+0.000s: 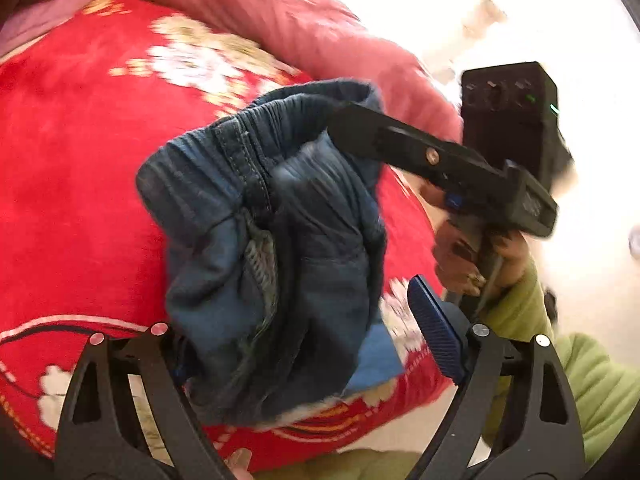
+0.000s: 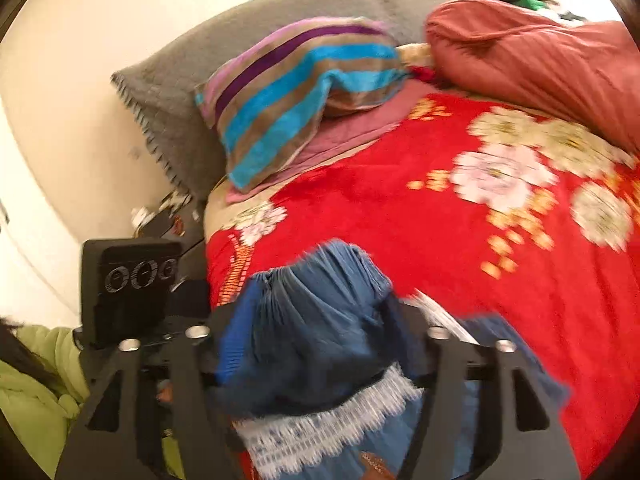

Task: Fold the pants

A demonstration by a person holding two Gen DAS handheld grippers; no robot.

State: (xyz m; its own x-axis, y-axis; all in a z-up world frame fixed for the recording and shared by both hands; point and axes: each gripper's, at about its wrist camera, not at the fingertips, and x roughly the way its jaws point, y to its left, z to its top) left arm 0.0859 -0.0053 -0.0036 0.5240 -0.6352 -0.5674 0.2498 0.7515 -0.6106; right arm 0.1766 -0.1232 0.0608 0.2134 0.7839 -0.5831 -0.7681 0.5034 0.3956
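Observation:
Blue denim pants [image 1: 280,248] with an elastic waistband hang bunched in the air above a red flowered blanket [image 1: 72,184]. My left gripper [image 1: 312,352] has its fingers wide apart with the cloth bunched between them; a blue pad [image 1: 436,328] shows bare on the right. My right gripper [image 1: 352,124] reaches in from the right, its finger in the waistband. In the right wrist view the pants [image 2: 312,336] fill the space between my right gripper's [image 2: 320,360] fingers, a frayed white hem [image 2: 320,424] below.
A striped pillow [image 2: 296,92] and grey cushion [image 2: 224,52] lie at the head of the bed. A salmon quilt [image 2: 540,64] is heaped at the far side. A dark bedside table [image 2: 176,220] stands left. The person's green sleeve [image 1: 592,384] is at lower right.

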